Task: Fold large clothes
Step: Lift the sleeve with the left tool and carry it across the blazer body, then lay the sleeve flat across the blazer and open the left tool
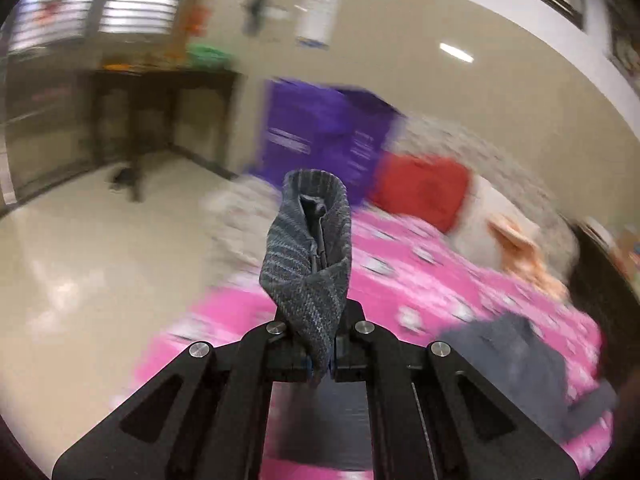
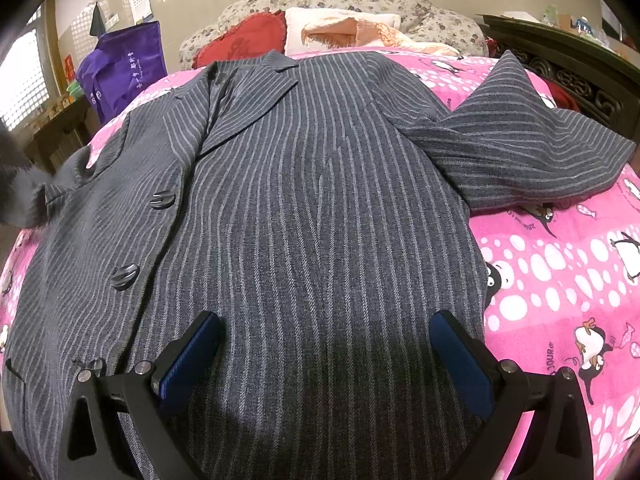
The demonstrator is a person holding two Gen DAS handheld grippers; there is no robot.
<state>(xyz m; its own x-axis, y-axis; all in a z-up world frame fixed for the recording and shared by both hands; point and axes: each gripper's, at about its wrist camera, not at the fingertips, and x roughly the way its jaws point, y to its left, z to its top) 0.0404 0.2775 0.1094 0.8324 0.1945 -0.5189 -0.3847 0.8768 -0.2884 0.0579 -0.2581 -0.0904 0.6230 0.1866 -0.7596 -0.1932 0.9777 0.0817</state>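
**Left tongs grip the cuff, right tongs wait open**

My left gripper (image 1: 320, 364) is closed on a bunch of grey striped cloth (image 1: 306, 256), I think a sleeve end, held off the pink bedspread (image 1: 420, 276) so it can fold inward; my right gripper (image 2: 324, 356) stands with its jaws wide apart over the lower front of the striped jacket (image 2: 320, 200), holding nothing; the jacket lies flat and face up across the bed, its other sleeve (image 2: 520, 148) spread to the right; I judge the fold is only beginning.
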